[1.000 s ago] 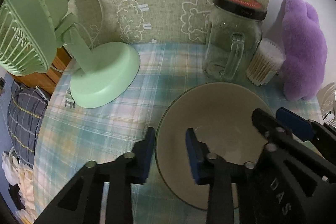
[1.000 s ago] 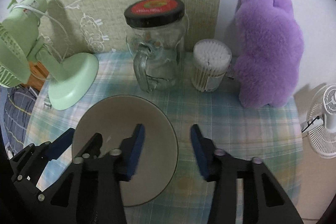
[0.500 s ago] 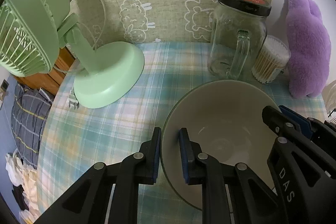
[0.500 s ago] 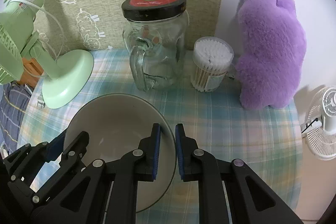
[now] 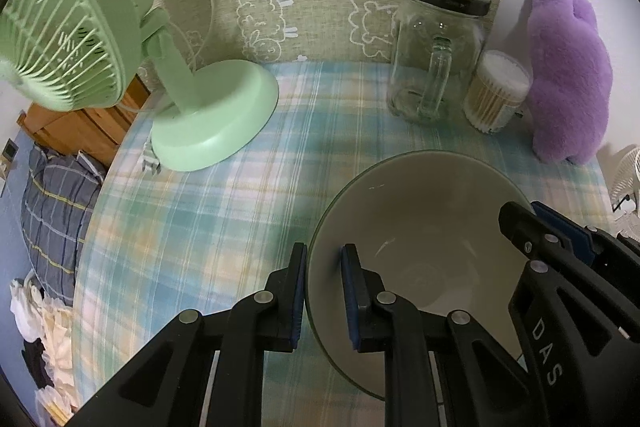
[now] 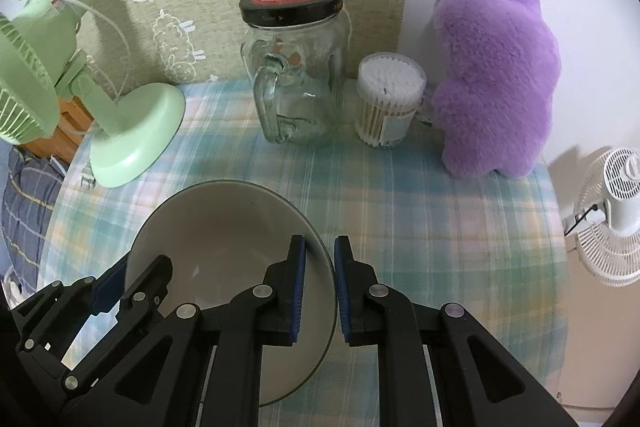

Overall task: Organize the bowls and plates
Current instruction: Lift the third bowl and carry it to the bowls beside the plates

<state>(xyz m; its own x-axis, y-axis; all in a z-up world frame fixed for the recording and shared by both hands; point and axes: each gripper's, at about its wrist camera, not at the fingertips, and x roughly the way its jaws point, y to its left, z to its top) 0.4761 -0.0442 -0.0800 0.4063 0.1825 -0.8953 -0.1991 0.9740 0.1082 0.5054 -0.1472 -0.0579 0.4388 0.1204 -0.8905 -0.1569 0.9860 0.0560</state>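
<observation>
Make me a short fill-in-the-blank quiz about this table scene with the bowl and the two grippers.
1. Both grippers grip the rim of the same ____.
2. The glass jar has a black and ____ lid.
3. The plush toy beside the cotton swabs is ____.
4. The fan on the tablecloth is ____.

Missing words: bowl; red; purple; green

One bowl (image 5: 420,211), one glass jar (image 5: 436,47), two fans (image 5: 80,27), one plush toy (image 5: 568,67), one cotton-swab tub (image 5: 496,91).
</observation>
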